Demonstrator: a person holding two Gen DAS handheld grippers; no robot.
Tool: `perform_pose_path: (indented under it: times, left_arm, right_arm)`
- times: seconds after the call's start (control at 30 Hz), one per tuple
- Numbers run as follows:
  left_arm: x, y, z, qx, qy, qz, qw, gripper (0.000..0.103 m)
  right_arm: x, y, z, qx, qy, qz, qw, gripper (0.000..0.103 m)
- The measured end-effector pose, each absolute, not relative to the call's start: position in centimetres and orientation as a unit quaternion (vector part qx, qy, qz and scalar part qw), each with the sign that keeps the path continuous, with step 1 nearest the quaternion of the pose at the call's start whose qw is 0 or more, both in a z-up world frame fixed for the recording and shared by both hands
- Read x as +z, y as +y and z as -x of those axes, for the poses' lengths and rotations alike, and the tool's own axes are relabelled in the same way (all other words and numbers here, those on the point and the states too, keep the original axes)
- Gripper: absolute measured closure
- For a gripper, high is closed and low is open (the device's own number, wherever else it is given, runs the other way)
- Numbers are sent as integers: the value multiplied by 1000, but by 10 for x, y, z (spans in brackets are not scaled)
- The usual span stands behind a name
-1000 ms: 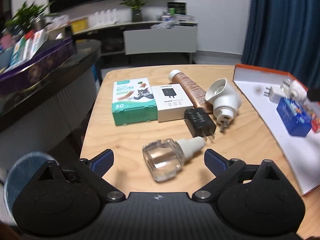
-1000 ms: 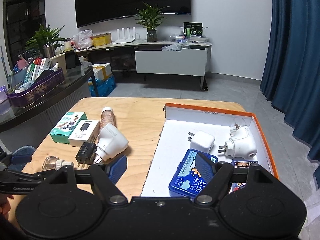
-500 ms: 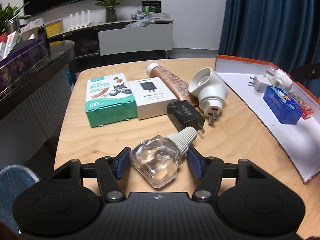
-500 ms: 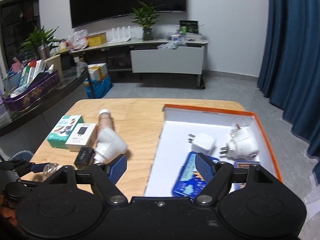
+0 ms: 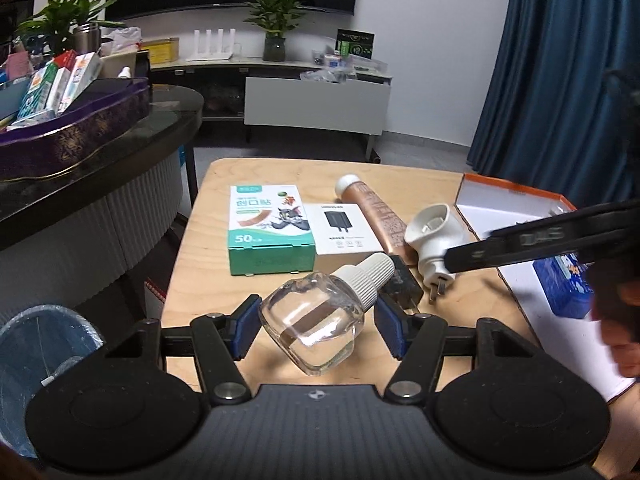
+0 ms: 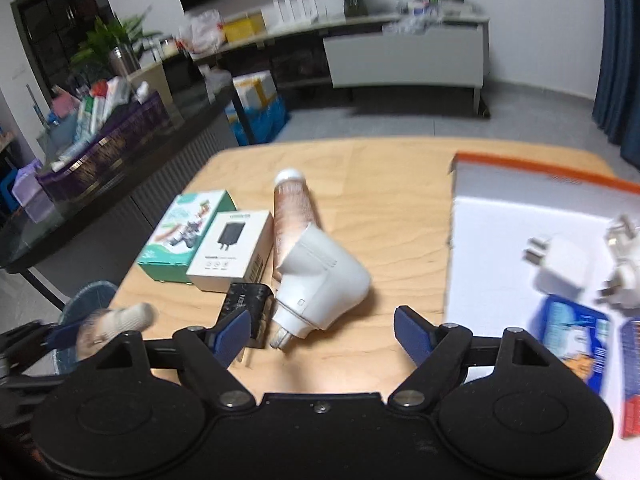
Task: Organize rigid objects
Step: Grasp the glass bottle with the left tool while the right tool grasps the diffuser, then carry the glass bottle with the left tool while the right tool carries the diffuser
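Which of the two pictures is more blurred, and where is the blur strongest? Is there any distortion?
Right wrist view: clearly more blurred, a motion smear strongest at the orange-edged box and the white adapter inside it. Left wrist view: mostly sharp, the glass bottle crisp; only the hand at the right edge is smeared. Both views: fisheye bending, the curtain curves.

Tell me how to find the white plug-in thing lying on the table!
Start at the wooden table, left of the orange-edged box. There, just right of the small black charger, lies the white plug-in thing. It is the only fat, rounded white piece there, with metal prongs sticking out.
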State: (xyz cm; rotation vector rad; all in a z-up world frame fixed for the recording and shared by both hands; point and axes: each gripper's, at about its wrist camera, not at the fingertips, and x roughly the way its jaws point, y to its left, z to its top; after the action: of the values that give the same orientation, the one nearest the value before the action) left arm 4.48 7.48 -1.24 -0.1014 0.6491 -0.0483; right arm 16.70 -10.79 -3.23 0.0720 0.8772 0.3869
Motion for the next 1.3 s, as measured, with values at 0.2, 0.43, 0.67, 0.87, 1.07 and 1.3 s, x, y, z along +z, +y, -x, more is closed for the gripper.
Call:
perform_pose_path:
  times: [0.2,0.43,0.67,0.87,1.07,1.3]
  left_arm:
    - [-12,77,-51,-23,317,63,946,41]
    - [-7,71,-52,-25,314,70,947,41]
    - [13,38,-49,-53,306,72,948,41]
    - [33,-16,-59,-97,307,72,944,41]
    - [43,-71,-71,-119,317,75,938,41]
    - [32,-109,-55,-140,337,66,929,41]
  right_arm:
    - [-53,-91,-201,160,435,-24,886,9]
    - [-51,-95,-198,164,414,-24,895,25]
    - [-1,-145,-153,136,359,-19,923,25]
    - [48,-226,-98,64,307,-9,949,25]
    - [62,-285,-53,-3,292,-2,956,25]
    - [39,-295,-20,-12,302,-7,953,25]
